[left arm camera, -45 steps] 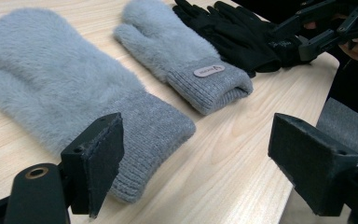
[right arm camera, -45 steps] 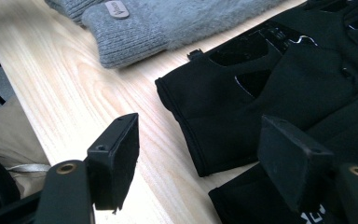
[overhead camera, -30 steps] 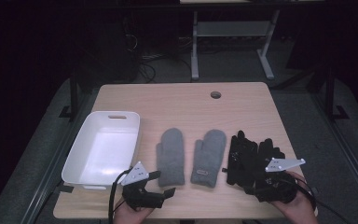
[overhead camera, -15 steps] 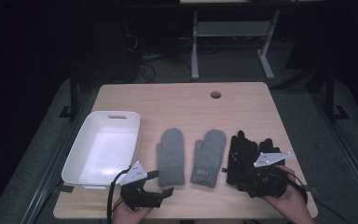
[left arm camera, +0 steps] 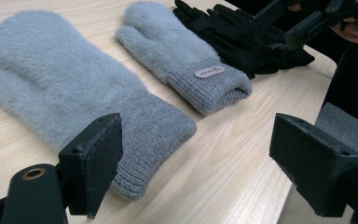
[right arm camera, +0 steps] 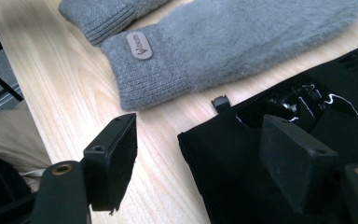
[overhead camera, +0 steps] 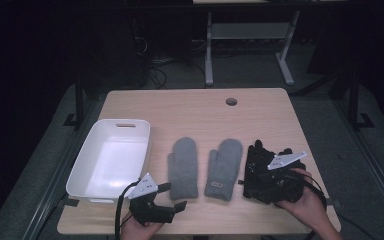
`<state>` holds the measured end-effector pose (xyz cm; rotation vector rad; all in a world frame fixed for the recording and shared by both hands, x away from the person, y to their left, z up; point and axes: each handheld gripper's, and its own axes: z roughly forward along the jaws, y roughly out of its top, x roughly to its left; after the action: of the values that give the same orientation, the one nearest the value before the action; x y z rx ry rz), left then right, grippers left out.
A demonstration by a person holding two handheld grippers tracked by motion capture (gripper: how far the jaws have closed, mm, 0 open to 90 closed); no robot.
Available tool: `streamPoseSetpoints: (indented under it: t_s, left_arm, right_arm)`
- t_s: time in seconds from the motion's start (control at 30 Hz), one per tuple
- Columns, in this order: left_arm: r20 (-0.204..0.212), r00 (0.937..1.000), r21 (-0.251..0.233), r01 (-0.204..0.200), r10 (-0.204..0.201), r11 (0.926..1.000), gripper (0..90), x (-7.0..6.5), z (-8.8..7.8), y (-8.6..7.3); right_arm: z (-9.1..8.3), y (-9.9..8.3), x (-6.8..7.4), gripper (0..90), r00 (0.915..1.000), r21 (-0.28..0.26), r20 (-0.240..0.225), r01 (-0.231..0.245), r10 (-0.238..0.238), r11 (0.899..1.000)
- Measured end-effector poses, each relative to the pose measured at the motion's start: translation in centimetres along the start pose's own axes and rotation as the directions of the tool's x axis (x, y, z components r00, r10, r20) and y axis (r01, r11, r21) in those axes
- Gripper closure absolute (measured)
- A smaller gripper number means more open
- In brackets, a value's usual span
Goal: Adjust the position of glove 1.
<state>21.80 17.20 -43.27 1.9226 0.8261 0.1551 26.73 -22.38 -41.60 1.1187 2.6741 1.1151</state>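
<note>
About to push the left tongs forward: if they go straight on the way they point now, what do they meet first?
Most likely the ribbed cuff of the nearer grey mitten, just ahead of the open left tongs, though depth is hard to judge.

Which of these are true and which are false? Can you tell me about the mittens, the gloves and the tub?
1. The white tub has mittens in it. False: it holds nothing.
2. Two grey mittens lie side by side on the table. True.
3. The right gripper is over the black gloves. True.
4. The left gripper is shut on a mitten. False: its jaws stand open, holding nothing.
5. One mitten has a small label on its cuff. True.
</note>
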Motion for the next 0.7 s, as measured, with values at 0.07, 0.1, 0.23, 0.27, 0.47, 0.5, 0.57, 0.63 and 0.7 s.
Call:
streamPoseSetpoints:
  t_s: [0.07,0.1,0.23,0.27,0.47,0.5,0.57,0.63,0.7]
  left_arm:
    - [-0.002,1.0000,-0.001,0.001,-0.001,1.0000,17.1,0.0,0.0,0.0]
    - [-0.003,1.0000,-0.001,0.006,-0.006,1.0000,17.1,0.1,0.0,-0.1]
    - [-0.003,1.0000,-0.004,0.004,-0.004,1.0000,17.1,-0.1,0.0,-0.1]
    - [-0.003,1.0000,-0.003,0.001,-0.001,1.0000,17.1,-0.1,0.0,-0.1]
    - [0.001,0.9999,-0.007,0.011,-0.011,0.9999,17.1,-0.3,0.0,-0.2]
    - [0.001,1.0000,-0.007,0.005,-0.005,1.0000,17.1,-0.2,-0.1,-0.2]
    - [-0.001,1.0000,-0.005,0.005,-0.005,1.0000,17.1,-0.2,-0.1,-0.1]
    - [-0.004,1.0000,-0.010,0.008,-0.008,0.9999,17.1,-0.3,-0.1,-0.2]
    - [-0.002,0.9999,-0.012,0.013,-0.013,0.9998,17.1,-0.3,-0.1,-0.2]
  right_arm:
    - [0.0,0.2,0.0,27.5,1.0000,0.005,-0.003,-0.005,0.005,1.000]
    - [0.1,0.5,0.0,27.5,0.9999,0.007,-0.010,-0.004,0.004,1.000]
    - [0.5,1.4,0.2,27.5,0.9998,0.032,-0.019,0.010,-0.009,0.999]
    - [0.5,1.6,0.2,27.5,0.9996,0.034,-0.019,0.021,-0.021,0.999]
    - [1.1,3.2,0.7,27.5,0.9981,0.064,-0.034,0.053,-0.051,0.997]
    - [1.1,3.2,0.7,27.5,0.9981,0.064,-0.034,0.053,-0.051,0.997]
    - [1.5,4.1,0.9,27.5,0.9965,0.080,-0.034,0.079,-0.077,0.994]
    - [1.8,4.8,0.8,27.4,0.9951,0.091,-0.043,0.093,-0.090,0.991]
    - [1.9,5.0,0.8,27.4,0.9946,0.092,-0.039,0.099,-0.096,0.991]
